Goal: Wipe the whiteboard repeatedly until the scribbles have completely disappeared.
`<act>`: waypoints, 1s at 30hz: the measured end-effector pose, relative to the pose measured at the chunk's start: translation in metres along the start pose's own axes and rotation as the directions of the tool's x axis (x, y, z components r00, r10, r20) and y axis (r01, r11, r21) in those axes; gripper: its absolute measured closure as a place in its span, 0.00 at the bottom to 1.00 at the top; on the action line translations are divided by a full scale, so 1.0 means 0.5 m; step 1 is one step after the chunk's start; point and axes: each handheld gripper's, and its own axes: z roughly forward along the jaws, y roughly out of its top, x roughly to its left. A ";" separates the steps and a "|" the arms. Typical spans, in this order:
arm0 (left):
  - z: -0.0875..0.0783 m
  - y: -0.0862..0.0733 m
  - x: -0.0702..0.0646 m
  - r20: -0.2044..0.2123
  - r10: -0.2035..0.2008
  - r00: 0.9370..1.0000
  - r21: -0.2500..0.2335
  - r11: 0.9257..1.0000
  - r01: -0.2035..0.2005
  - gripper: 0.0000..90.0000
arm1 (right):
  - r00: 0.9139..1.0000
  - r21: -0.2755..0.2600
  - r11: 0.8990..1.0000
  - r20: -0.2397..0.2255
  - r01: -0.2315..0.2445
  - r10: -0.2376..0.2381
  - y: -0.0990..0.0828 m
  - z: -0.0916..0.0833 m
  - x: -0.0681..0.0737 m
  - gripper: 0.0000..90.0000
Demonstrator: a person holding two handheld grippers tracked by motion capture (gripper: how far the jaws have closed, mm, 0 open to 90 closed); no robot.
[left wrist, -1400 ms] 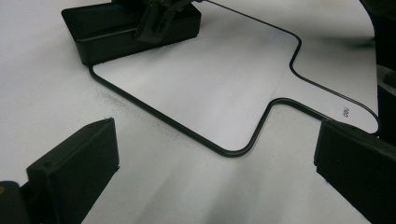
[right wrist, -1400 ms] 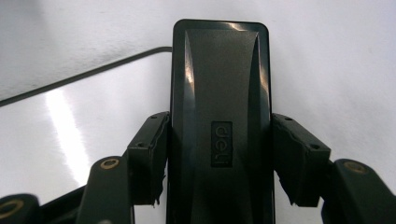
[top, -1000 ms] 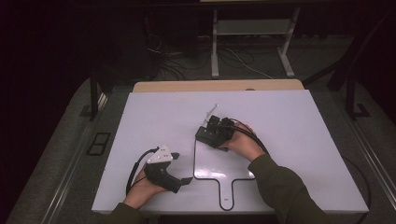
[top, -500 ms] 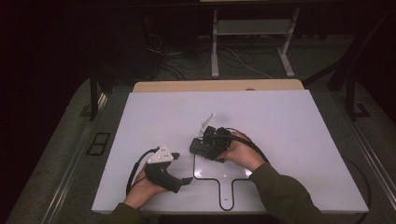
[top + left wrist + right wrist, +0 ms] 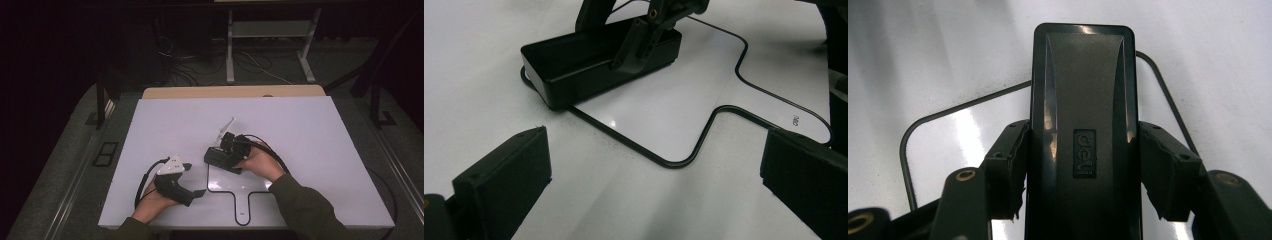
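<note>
A black oblong block (image 5: 216, 159) with a "deli" mark on its top (image 5: 1083, 100) is held across its width by my right gripper (image 5: 227, 150), shut on it, pads (image 5: 1008, 165) pressed on both long sides. In the left gripper view the block (image 5: 574, 70) looks to rest on the white table, over the upper left corner of a black paddle-shaped outline (image 5: 684, 110). My left gripper (image 5: 195, 180) sits near the table's front left, open, with bare table between its jaws (image 5: 651, 200). It points toward the block and stands apart from it.
The white tabletop (image 5: 310, 130) lies over a wooden board (image 5: 200, 92). Beyond the far edge are a metal stand (image 5: 270, 45) and loose cables on a dark floor. Each gripper trails a black cable (image 5: 142, 187) over the table.
My right gripper has carried the block a little left and toward the person, down to the outline's corner. The left gripper has stayed put.
</note>
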 end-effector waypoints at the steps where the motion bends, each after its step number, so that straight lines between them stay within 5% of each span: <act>1: 0.000 0.000 0.000 0.000 -0.001 1.000 -0.001 1.000 0.001 0.00 | 1.000 -0.001 1.000 -0.003 -0.007 0.007 -0.001 -0.002 -0.003 0.44; 30: -0.001 -0.014 0.004 -0.004 -0.008 1.000 -0.004 1.000 0.008 0.00 | 0.994 -0.063 0.992 0.007 -0.108 0.109 -0.002 -0.062 -0.066 0.44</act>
